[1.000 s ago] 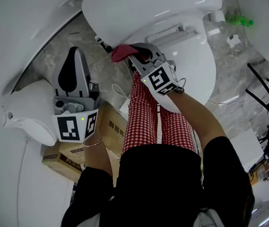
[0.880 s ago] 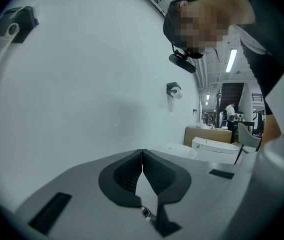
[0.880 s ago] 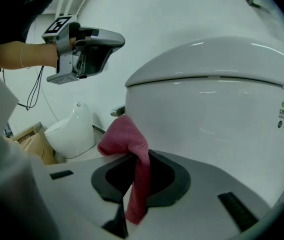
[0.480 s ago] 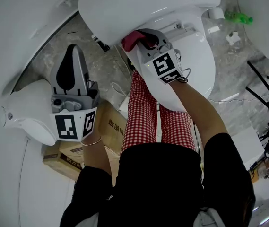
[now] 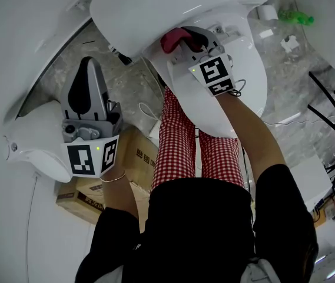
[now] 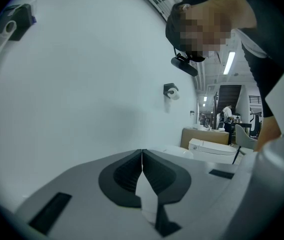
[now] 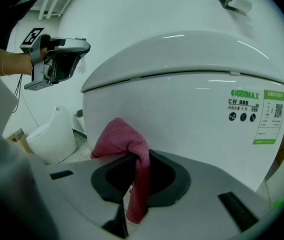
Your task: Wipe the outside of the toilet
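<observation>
White glazed ceramic fills the right gripper view: the toilet point(image 7: 181, 99), lid closed, with a green-printed label point(image 7: 265, 118) on its right flank that the head view does not show. A pink-red cloth point(image 7: 124, 144) is pinched in the right gripper point(image 7: 134, 176), whose jaws are closed on it. The bunched top of the cloth is up against the toilet's outer side just under the lid edge, and a tail hangs down between the pads.

Only the head view shows the layout. The toilet stands at the far centre, the person's red-checked trousers point(image 5: 176, 140) are just near of it, and a cardboard box point(image 5: 136, 158) lies on the marble floor point(image 5: 126, 87) to the left. The left gripper point(image 5: 88, 66) is held well apart from the toilet, near left, above a smaller white fixture point(image 5: 32, 140).

The left gripper view faces a plain white wall with a roll holder point(image 6: 170, 91) on it. It shows that gripper's jaws pressed together with nothing between them.
</observation>
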{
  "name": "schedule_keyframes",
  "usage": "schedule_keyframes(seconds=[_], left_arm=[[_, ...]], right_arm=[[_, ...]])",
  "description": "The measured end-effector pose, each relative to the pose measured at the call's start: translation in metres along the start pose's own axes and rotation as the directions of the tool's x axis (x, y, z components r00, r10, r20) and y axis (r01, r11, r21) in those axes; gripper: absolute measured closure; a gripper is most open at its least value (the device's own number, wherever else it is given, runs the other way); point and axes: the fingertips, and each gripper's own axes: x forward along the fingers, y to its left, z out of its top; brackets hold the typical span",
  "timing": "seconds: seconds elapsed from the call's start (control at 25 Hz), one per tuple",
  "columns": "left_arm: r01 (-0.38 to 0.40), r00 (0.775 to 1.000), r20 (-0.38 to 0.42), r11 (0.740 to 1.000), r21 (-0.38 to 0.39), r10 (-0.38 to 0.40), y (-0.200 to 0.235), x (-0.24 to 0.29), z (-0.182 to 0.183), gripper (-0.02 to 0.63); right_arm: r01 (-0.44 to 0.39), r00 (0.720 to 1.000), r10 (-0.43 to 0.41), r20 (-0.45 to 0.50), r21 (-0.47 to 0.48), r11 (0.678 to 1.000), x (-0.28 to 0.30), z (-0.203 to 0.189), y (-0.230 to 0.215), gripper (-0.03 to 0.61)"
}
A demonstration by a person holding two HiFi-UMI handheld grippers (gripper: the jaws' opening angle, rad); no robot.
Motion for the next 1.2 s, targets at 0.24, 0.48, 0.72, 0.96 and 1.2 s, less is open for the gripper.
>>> schedule_keyframes(seconds=[0.24, 0.48, 0.72, 0.96, 1.2], left_arm=[[0.007, 1.000, 0.000, 1.000, 0.003, -0.007, -0.007, 0.003, 0.000, 0.603], [0.017, 1.000, -0.003, 1.000, 0.008, -0.017, -0.015, 0.009, 0.001, 0.603], [0.035, 0.999, -0.008, 0.999, 0.013, -0.035, -0.026, 0.016, 0.002, 0.603], [0.047, 0.999, -0.009, 0.999, 0.021, -0.047, -0.035, 0.027, 0.004, 0.603], [0.061, 0.998, -0.018, 0.998, 0.023, -0.061, -0.046, 0.037, 0.004, 0.603]], right_arm=[[0.056, 0.998, -0.056, 0.003, 0.032, 0.998, -0.010, -0.003, -0.027, 0.515], [0.132, 0.991, -0.132, 0.002, 0.072, 0.989, -0.025, -0.007, -0.064, 0.515], [0.171, 0.985, -0.171, -0.007, 0.051, 0.984, -0.039, -0.009, -0.093, 0.515], [0.215, 0.977, -0.215, -0.005, 0.048, 0.975, -0.051, -0.012, -0.122, 0.515], [0.312, 0.950, -0.310, -0.038, 0.112, 0.943, -0.070, -0.023, -0.161, 0.514]])
